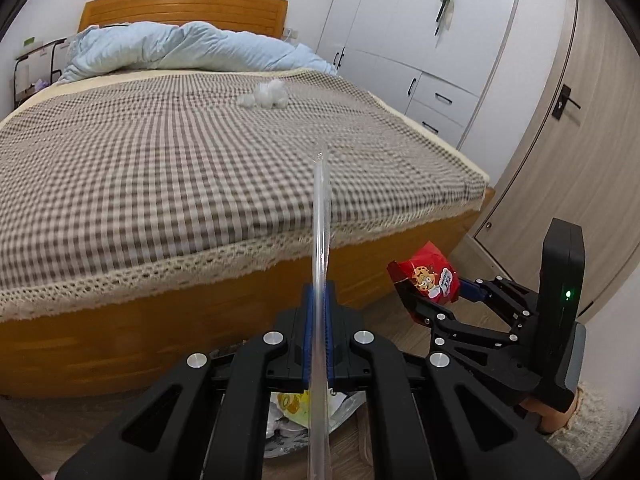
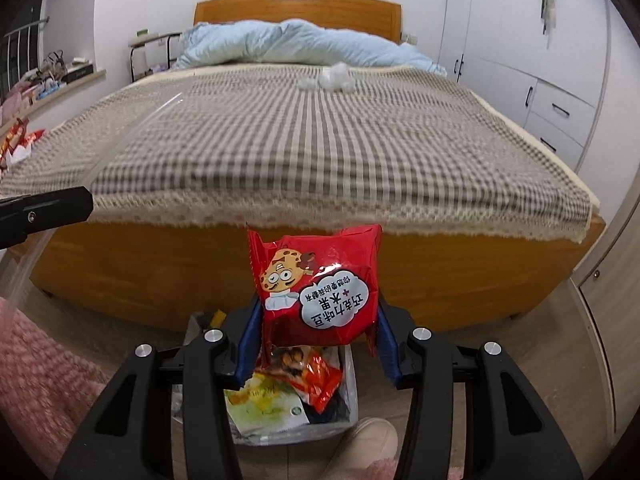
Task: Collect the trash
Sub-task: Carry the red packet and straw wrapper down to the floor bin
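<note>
Tools both carry trash above the lined bin [image 2: 280, 396] on the floor by the bed [image 1: 200, 152]: the left tool [image 1: 319, 320] is pinched tight on a clear straw [image 1: 320, 220], the right tool [image 2: 316, 344] half-open around a red snack packet [image 2: 316, 280]. Releasing well probably means centring each over the bin's mouth before letting go. The straw's long axis runs along the fingers, its far end pointing up and away toward the bed.

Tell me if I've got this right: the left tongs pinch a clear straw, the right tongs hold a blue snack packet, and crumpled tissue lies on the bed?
Nearly. The snack packet in the right tongs is red, not blue, as the right wrist view shows. The left tongs do pinch a clear straw, and crumpled tissue lies on the bed.
</note>
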The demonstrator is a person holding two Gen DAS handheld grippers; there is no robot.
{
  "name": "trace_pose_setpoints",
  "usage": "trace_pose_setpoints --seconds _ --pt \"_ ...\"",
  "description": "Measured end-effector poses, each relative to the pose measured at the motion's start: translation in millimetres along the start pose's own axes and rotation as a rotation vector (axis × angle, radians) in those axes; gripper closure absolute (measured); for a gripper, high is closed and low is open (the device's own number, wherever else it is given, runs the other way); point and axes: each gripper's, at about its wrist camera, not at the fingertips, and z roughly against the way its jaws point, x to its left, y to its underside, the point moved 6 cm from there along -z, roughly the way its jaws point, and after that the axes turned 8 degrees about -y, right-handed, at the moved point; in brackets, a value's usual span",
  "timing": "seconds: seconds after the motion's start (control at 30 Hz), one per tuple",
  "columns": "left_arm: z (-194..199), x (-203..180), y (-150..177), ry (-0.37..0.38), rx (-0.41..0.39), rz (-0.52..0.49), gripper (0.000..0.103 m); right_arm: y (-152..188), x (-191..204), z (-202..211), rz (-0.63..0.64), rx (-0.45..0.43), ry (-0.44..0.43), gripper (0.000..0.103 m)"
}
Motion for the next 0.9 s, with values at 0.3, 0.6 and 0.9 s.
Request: trace_pose_setpoints --seconds 0.3,0.6,0.9 --pt "-38 8 33 0.000 0.043 -0.004 0.101 24 -3 -17 -0.033 0.057 -0.005 0.055" --pt "-64 18 56 -0.007 0.113 -0.020 0.101 50 3 -45 -0.047 0.171 -0.034 0.055" --pt "-74 16 68 -0.036 0.148 -0.057 0.101 65 2 -56 -0.043 0.238 -0.020 0.055"
